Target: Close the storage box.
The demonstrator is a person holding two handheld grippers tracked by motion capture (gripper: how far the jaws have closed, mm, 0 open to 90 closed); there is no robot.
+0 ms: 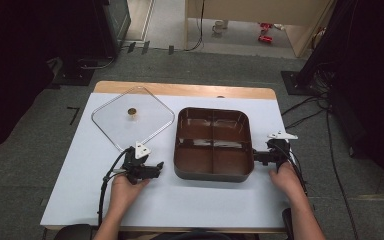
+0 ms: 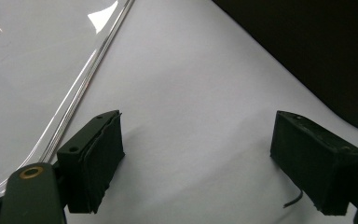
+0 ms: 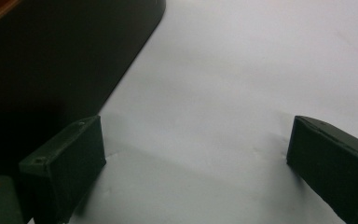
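A dark brown tray (image 1: 213,176) with four empty compartments sits mid-table. To its left lies a clear square lid (image 1: 147,125) with a small brass-coloured knob (image 1: 131,112). My left gripper (image 1: 158,168) rests on the table between the lid's near corner and the tray's left wall. In the left gripper view my left gripper (image 2: 200,140) is open and holds nothing, with the lid's edge (image 2: 81,88) at its left. My right gripper (image 1: 258,156) sits just off the tray's right wall. Seen in its own view, the right gripper (image 3: 196,144) is open and holds nothing, beside the tray wall (image 3: 51,56).
The pale table top (image 1: 80,170) has a wooden strip along its far edge (image 1: 180,90). Cables trail from both grippers and across the floor at the right (image 1: 325,130). Dark stands flank the table at both back corners.
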